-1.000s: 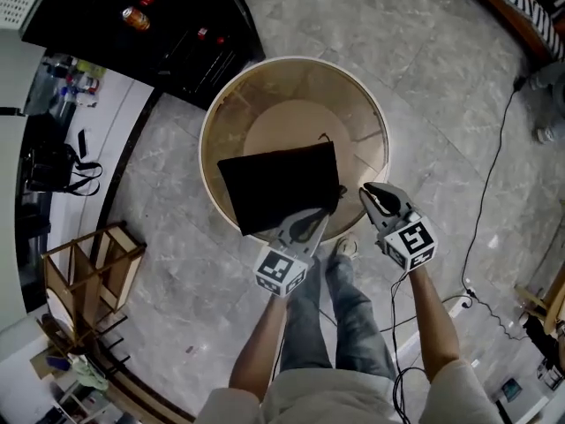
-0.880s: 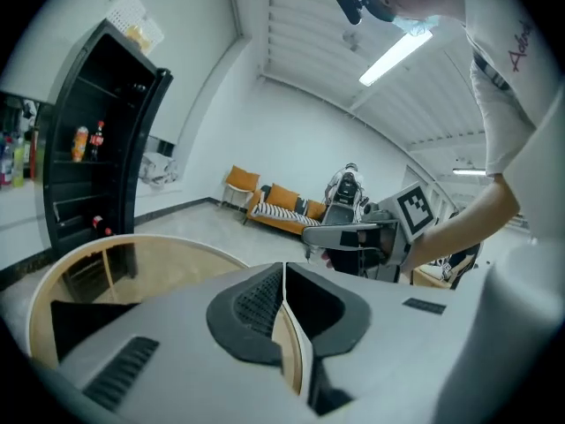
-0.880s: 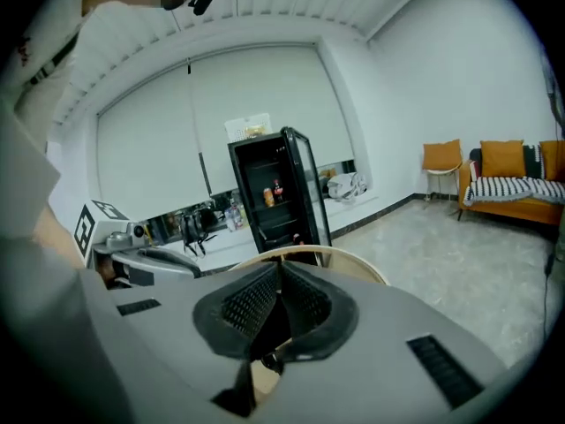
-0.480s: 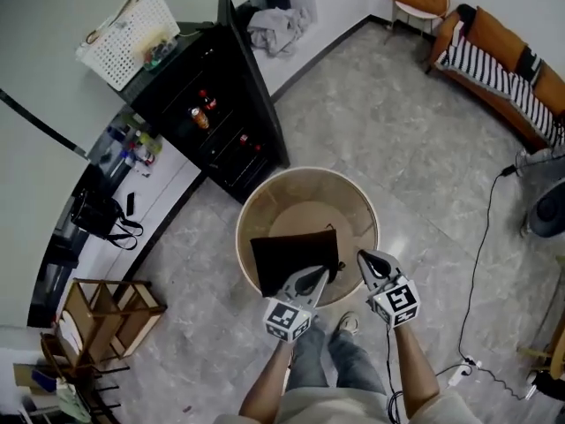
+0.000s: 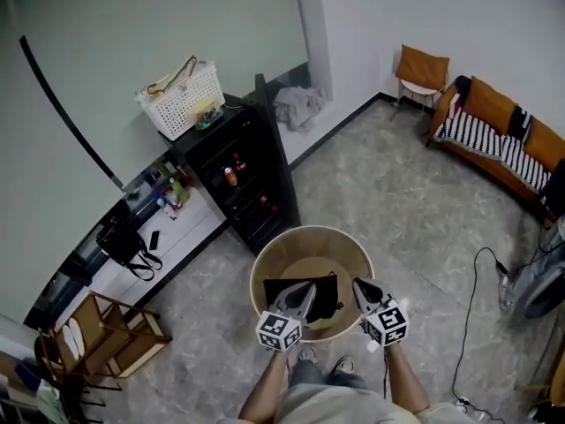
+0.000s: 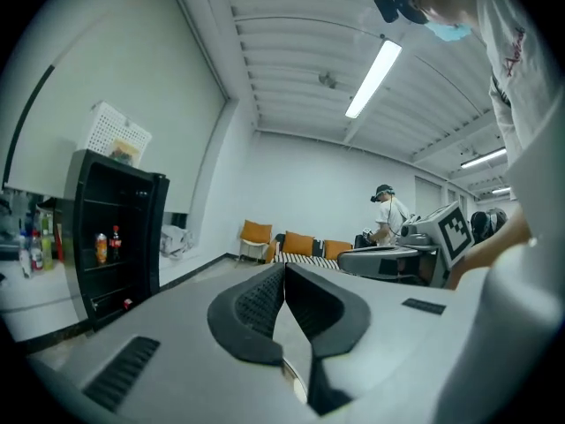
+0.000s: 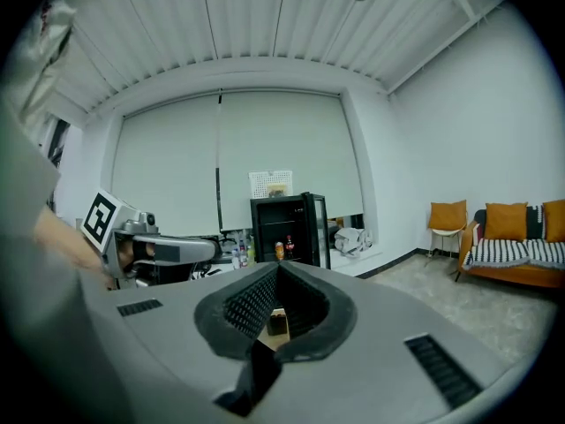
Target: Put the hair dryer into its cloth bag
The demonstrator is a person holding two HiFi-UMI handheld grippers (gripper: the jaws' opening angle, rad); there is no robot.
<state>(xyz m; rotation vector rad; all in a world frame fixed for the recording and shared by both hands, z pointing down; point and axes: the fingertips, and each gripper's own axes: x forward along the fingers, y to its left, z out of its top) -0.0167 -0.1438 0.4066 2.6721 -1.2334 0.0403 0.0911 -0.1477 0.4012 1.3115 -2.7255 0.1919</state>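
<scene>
On the table (image 5: 311, 230), probably the bag (image 5: 327, 299) is lying. We are holding left gripper (image 5: 305, 291) and right gripper (image 5: 358, 284) pressed together, empty.

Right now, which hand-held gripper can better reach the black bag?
Probably left: the left hand-held gripper hangs over the black bag; the right hand-held gripper is beside it.

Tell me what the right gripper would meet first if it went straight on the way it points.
Probably the black cabinet, which stands dead ahead of the shut right gripper; the way up to it looks free, though depth is hard to judge.
</scene>
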